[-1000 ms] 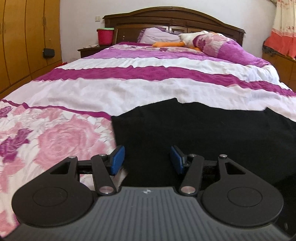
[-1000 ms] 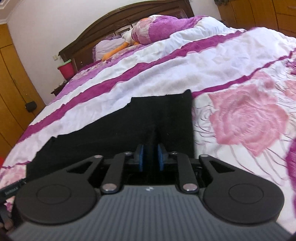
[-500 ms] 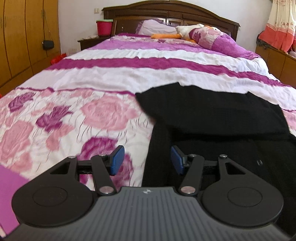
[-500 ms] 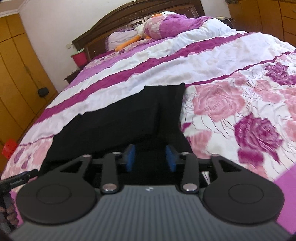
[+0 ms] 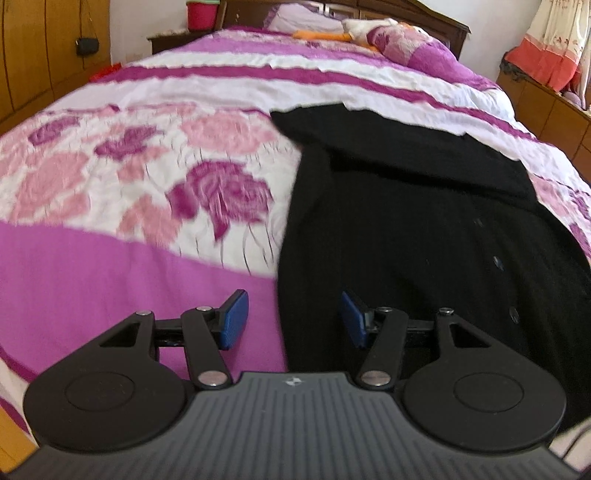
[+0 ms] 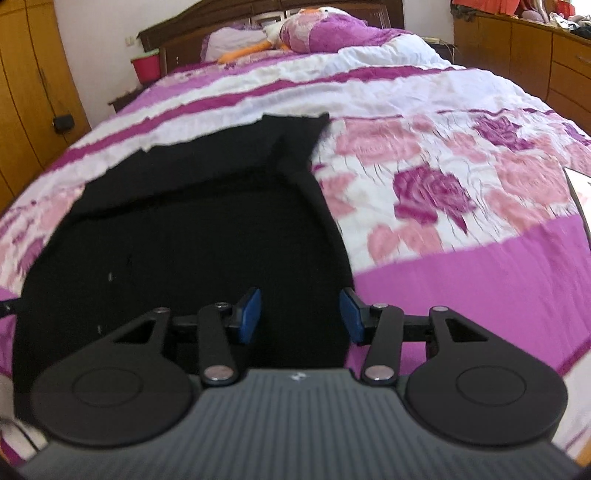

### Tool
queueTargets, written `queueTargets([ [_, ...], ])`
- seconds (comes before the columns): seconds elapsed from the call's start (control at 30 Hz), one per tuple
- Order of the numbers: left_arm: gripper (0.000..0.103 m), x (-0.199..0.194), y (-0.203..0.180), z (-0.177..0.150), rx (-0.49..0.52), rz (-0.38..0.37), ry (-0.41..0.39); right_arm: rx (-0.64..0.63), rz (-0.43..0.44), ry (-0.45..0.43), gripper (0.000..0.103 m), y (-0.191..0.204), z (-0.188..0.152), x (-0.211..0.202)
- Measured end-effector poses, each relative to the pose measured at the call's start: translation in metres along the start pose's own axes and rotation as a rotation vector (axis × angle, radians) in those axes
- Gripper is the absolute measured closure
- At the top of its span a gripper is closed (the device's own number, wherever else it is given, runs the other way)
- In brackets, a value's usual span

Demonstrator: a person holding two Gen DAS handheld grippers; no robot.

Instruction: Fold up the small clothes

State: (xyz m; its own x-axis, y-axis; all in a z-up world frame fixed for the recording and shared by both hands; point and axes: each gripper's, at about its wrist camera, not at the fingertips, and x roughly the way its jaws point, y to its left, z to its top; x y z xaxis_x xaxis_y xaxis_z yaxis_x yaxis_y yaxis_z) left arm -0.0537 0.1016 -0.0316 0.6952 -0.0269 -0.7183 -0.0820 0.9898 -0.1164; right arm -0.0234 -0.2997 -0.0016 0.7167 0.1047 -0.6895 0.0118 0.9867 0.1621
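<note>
left wrist view: left tongs [image 5: 293, 319] hang released with blue pads [image 5: 232, 319] wide apart and nothing between them, poised over the left edge of the black garment [image 5: 406, 221], which lies flat on the bed [image 5: 147, 166] with its far part folded back toward the near part, small buttons [image 5: 498, 262] showing on the lower layer. right wrist view: right tongs [image 6: 299, 319] are likewise released and empty, above the garment's right edge [image 6: 332, 236], the black garment [image 6: 184, 229] spread on the floral purple quilt [image 6: 443, 177], a pillow [image 6: 325, 31] and red bucket [image 6: 147, 66] far behind.
</note>
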Motion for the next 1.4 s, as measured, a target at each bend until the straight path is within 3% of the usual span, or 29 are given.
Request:
queueTargets([
  [0.3, 0.041, -0.012, -0.001, -0.036, -0.02, -0.096, 0.091, 0.017, -0.006, 0.001, 0.054, -0.008, -0.027, -0.02],
  [0.53, 0.041, -0.009, 0.004, -0.049, -0.094, -0.229, 0.15, 0.02, 0.005, -0.006, 0.054, -0.009, -0.038, -0.032],
  [0.73, 0.041, 0.0, 0.002, -0.05, -0.09, -0.235, 0.157, 0.02, 0.034, -0.005, 0.05, -0.011, -0.046, -0.041],
  [1.0, 0.04, 0.008, -0.001, -0.052, -0.076, -0.235, 0.161, 0.022, 0.168, 0.012, 0.05, -0.005, -0.051, -0.04],
  [1.4, 0.03, 0.024, -0.008, -0.054, -0.063, -0.257, 0.182, 0.075, 0.267, 0.058, 0.05, -0.019, -0.064, -0.013],
])
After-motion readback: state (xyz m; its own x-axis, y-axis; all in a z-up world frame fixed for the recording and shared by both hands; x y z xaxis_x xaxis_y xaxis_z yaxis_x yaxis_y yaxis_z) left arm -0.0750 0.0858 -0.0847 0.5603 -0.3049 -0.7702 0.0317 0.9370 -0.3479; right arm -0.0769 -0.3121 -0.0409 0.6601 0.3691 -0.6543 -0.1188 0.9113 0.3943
